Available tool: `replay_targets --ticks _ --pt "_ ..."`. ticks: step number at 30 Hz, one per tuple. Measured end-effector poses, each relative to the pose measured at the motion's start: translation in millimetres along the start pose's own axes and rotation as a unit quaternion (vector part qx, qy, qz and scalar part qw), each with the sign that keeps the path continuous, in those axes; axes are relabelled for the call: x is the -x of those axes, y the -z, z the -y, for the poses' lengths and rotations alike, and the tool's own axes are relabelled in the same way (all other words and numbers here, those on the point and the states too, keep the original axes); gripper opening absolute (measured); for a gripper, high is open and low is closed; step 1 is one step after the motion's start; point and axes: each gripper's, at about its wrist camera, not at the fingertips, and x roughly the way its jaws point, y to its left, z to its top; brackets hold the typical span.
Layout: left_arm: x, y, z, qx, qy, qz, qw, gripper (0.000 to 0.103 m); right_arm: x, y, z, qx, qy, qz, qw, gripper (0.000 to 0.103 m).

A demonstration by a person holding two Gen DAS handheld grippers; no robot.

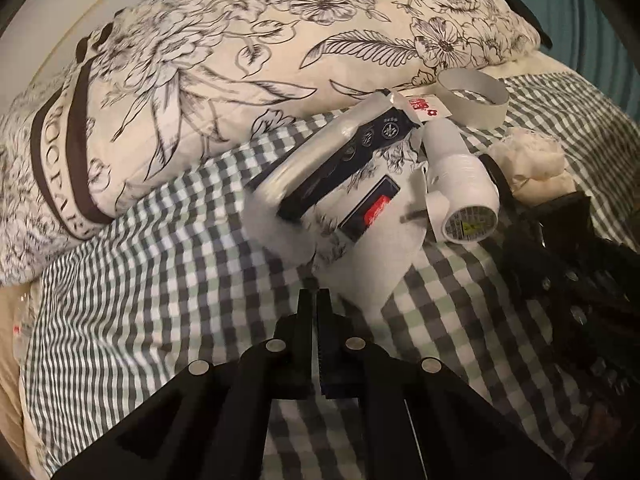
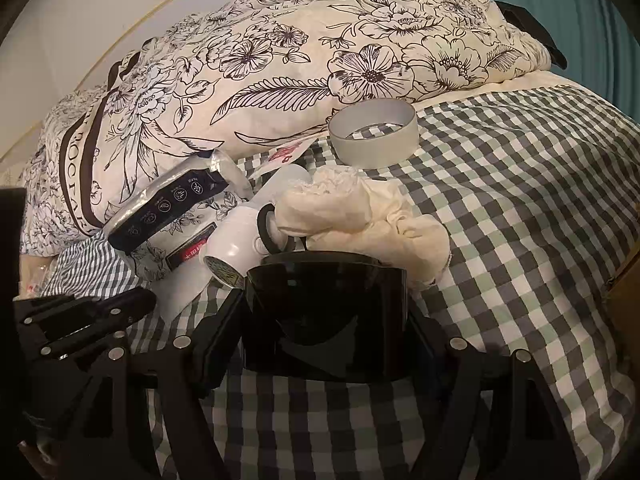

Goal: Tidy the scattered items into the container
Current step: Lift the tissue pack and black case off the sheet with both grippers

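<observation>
Checked bedspread (image 2: 520, 208) carries clutter; right gripper (image 2: 324, 312) clamps rigid, slick glossy black cylindrical container (image 2: 326, 320) by its sides; left gripper (image 1: 314, 312) nearly closed, empty.

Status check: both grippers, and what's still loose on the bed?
Left gripper shut, empty. Right gripper shut on black container. Loose: white bottle, tape ring, cream cloth, which crowds the container's far rim.

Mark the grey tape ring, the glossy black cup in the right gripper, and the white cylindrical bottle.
grey tape ring (image 2: 376, 152), right wrist view, on its outer front wall.
glossy black cup (image 2: 326, 320), right wrist view, on its front wall.
white cylindrical bottle (image 1: 464, 184), left wrist view, on its side, mid-body.
</observation>
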Motion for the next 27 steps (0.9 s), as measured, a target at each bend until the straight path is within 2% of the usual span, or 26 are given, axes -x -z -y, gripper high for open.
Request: replay_targets --ticks 2,4,6,7,11,15,18,19,20,21,24,27 --pt "10.9 4.5 -1.9 0.004 -0.001 0.013 0.9999 0.006 0.0 0.0 0.2 -0.001 -0.001 0.0 1.0 0.074" --pt "19.7 6.4 -1.2 -0.008 -0.009 0.025 0.9996 0.021 0.1 -0.1 0.6 -0.002 -0.002 0.0 1.0 0.074" --pt "23.5 3.4 0.0 -0.018 -0.026 0.03 0.9991 0.075 0.1 -0.1 0.4 -0.002 -0.003 0.0 1.0 0.074" --pt "24.7 1.2 -0.6 -0.022 -0.028 0.035 0.9987 0.08 0.2 -0.1 0.6 -0.003 -0.003 0.0 1.0 0.074" --pt "26.2 -13.7 3.8 -0.06 -0.019 0.056 0.9964 0.08 0.1 0.0 1.3 -0.005 -0.006 0.0 1.0 0.074" --pt "8.6 -29.0 8.6 -0.115 -0.017 0.056 0.9917 0.08 -0.5 0.1 1.3 -0.006 -0.006 0.0 1.0 0.074" --pt "-4.3 -33.8 15.3 -0.146 -0.006 0.07 0.9868 0.079 -0.3 -0.2 1.3 -0.005 -0.006 0.0 1.0 0.074" --pt "-12.4 -35.6 17.4 -0.15 -0.002 0.069 0.9862 0.076 -0.6 -0.2 1.3 -0.005 -0.005 -0.001 1.0 0.074" --pt "-19.6 -36.5 18.8 -0.15 0.0 0.059 0.9869 0.041 -0.8 0.0 1.3 -0.005 -0.005 -0.001 1.0 0.074" --pt "-27.1 -37.6 19.7 -0.146 -0.005 0.045 0.9882 0.015 -0.8 0.0 1.2 -0.005 -0.005 -0.001 1.0 0.074" --pt "-27.9 -39.8 16.0 -0.119 0.002 0.047 0.9918 0.015 -0.9 0.0 0.7 -0.005 -0.005 -0.002 1.0 0.074" --pt "-18.1 -37.6 12.3 -0.103 -0.006 0.052 0.9933 0.015 -1.1 -0.1 0.6 -0.005 -0.005 -0.001 1.0 0.074"
